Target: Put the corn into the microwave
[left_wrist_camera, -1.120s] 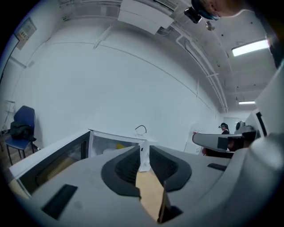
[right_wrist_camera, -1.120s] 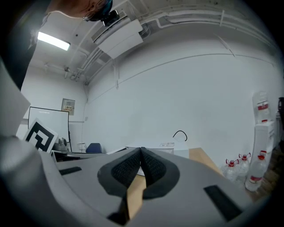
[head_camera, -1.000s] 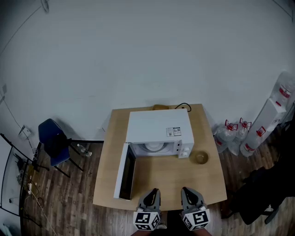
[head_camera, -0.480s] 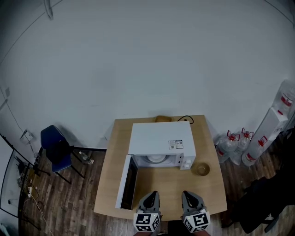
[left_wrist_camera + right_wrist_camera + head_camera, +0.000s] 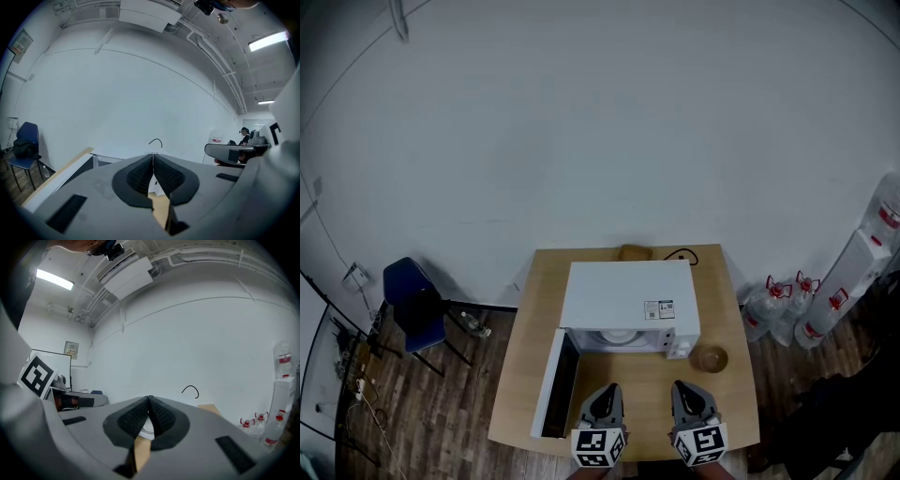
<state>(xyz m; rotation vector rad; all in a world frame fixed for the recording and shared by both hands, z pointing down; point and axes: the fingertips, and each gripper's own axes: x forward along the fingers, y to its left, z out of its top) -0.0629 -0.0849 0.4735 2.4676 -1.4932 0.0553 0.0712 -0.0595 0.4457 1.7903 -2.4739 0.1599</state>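
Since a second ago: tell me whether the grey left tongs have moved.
Yes. The grey left tongs have moved forward over the light wooden table, ending closer to the open front of the white microwave.

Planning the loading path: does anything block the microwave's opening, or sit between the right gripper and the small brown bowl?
Nothing visible does. The microwave has its door swung open to the left, and only bare table lies between the right gripper and the bowl.

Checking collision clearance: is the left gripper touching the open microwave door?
Apart. Head view shows a strip of bare table between the left gripper and the open microwave door.
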